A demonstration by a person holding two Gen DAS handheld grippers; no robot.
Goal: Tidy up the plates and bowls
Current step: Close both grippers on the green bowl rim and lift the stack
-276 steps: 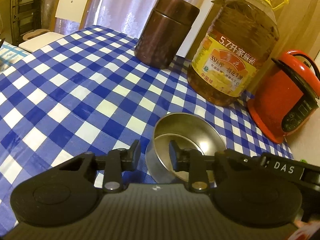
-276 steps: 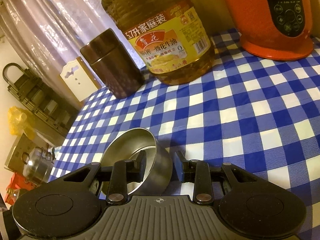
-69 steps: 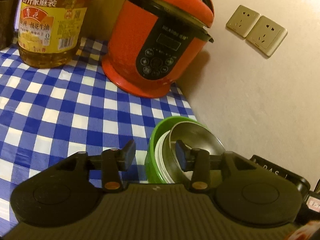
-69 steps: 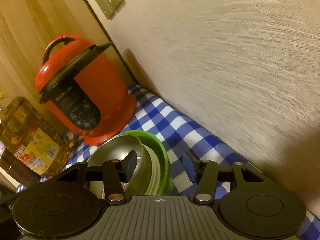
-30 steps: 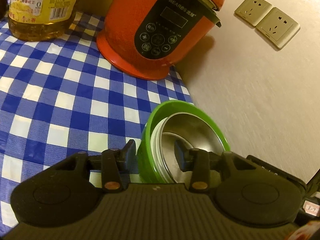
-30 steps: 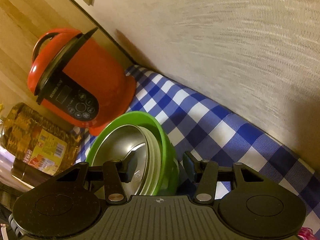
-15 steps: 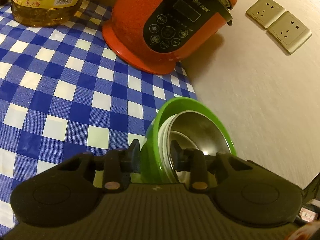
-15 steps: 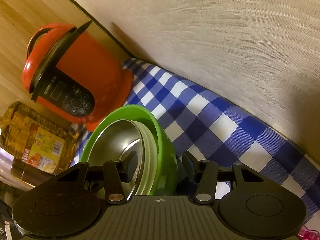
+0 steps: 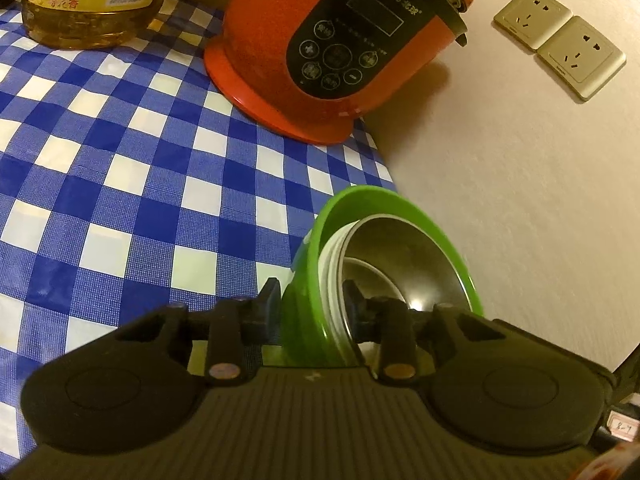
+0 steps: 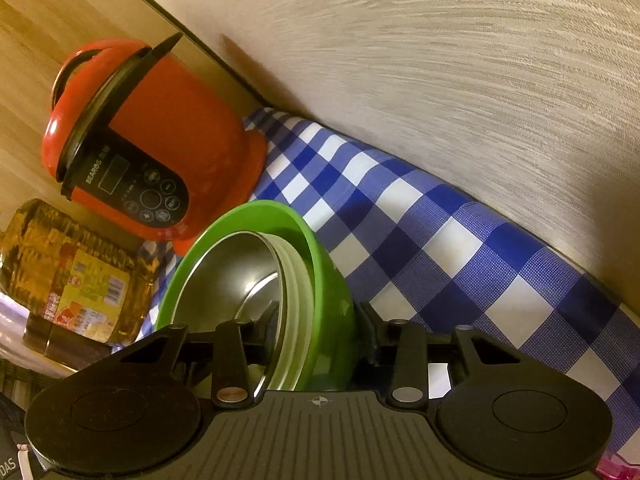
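A green bowl (image 9: 384,200) holds thin white bowls (image 9: 330,264) and a steel bowl (image 9: 400,252), nested on the checked cloth by the wall. My left gripper (image 9: 312,300) straddles the stack's near wall, one finger outside the green bowl and one inside the steel bowl, and is shut on it. In the right wrist view the same green bowl (image 10: 328,280) and steel bowl (image 10: 224,276) sit between the fingers of my right gripper (image 10: 320,314). Its jaws are closing, with a thin dark gap still showing beside the green wall.
A red rice cooker (image 9: 320,40) stands just beyond the stack, and an oil bottle (image 9: 88,0) is further left. The beige wall (image 9: 520,180) with two sockets (image 9: 560,40) runs close along the stack's right. The blue checked cloth (image 9: 120,160) stretches to the left.
The left jaws have come together onto the stack's wall. The right jaws have narrowed around the opposite wall. Both hands have stayed about where they were.
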